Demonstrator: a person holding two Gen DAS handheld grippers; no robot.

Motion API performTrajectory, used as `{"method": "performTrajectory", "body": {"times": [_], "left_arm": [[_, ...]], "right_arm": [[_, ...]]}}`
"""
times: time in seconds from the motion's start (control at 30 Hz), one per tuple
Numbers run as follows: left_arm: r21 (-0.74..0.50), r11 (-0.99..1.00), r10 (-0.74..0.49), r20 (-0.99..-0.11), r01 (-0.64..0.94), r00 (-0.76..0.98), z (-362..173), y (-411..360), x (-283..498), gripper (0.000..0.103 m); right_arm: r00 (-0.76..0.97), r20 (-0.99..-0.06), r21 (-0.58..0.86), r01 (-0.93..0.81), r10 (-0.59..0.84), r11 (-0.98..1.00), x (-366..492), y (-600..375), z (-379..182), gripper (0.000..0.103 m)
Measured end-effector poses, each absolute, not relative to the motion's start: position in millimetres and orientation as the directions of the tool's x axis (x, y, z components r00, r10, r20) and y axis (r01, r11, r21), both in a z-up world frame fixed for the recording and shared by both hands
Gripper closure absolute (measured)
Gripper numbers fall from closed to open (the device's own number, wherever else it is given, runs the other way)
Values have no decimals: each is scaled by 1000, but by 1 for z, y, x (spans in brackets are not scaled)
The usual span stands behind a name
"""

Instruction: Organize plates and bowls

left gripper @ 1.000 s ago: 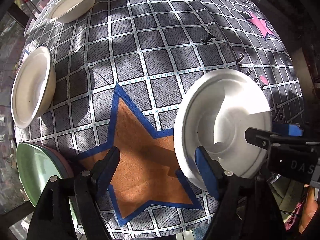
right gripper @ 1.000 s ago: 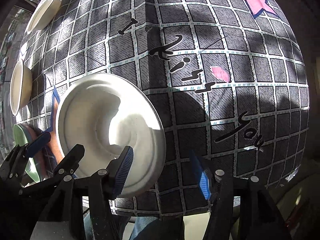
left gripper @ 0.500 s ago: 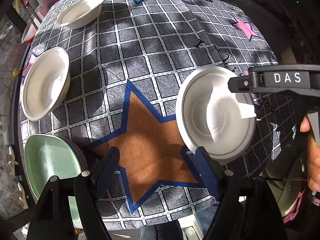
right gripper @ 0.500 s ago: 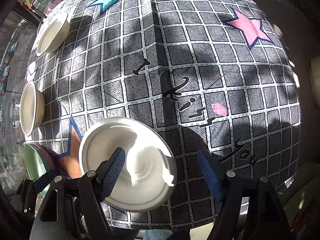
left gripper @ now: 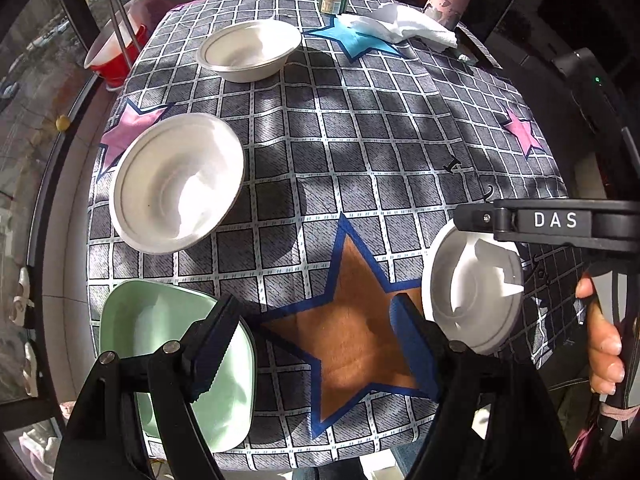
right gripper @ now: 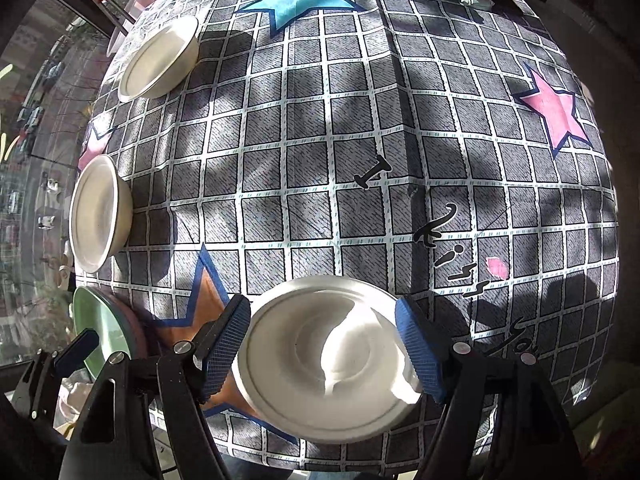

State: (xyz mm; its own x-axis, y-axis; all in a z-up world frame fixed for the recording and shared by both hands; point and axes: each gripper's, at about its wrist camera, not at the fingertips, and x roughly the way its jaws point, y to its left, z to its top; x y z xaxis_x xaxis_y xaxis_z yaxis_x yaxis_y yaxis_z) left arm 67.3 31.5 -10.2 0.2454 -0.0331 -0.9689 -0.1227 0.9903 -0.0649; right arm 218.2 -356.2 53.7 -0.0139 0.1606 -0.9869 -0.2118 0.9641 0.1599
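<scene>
Right gripper: jaws spread wide, straddling the near white moulded-fibre disposable bowl, pads not touching the rim. Nothing held. Left gripper: jaws also wide apart and empty, over the orange star on the grey checked tablecloth, with its left finger above the pale green square plate.

Layout:
- near bowl sits at the front edge of the table, just right of the orange star
- second white fibre bowl at the left edge, beside the pink star
- third white fibre bowl far left, near the blue star
- green plate at the front-left corner; right view shows a pinkish plate under it, so that looks like the plate stack

Handling, my read: pulp bowls are very light, thin-walled, a bit flexible, with a matte surface that should give decent friction. Squeezing across the full diameter would probably buckle or pop the bowl out. Better to pinch the rim wall, one pad inside and one outside, with low force. Being light, it may slide on the cloth if nudged. Bowls look identical, so they should nest.
</scene>
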Motion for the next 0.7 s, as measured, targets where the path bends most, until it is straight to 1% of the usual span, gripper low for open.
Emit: {"method": "performTrajectory", "body": {"times": [0.2, 0.37, 0.53, 0.7], "left_arm": [[21, 948, 101, -966, -318, 238, -16, 105, 76, 22], [69, 892, 180, -961, -446, 212, -19, 165, 81, 22], [94, 864, 210, -960, -494, 184, -30, 202, 92, 22], [108, 880, 203, -966, -462, 161, -47, 214, 110, 22]], "right_arm": [[-31, -980, 198, -300, 198, 933, 226, -301, 53, 27], [-68, -974, 225, -379, 215, 898, 228, -251, 44, 27], [-84, -966, 258, -391, 245, 883, 238, -215, 36, 27], [-80, -966, 255, -406, 244, 878, 250, -187, 25, 27]]}}
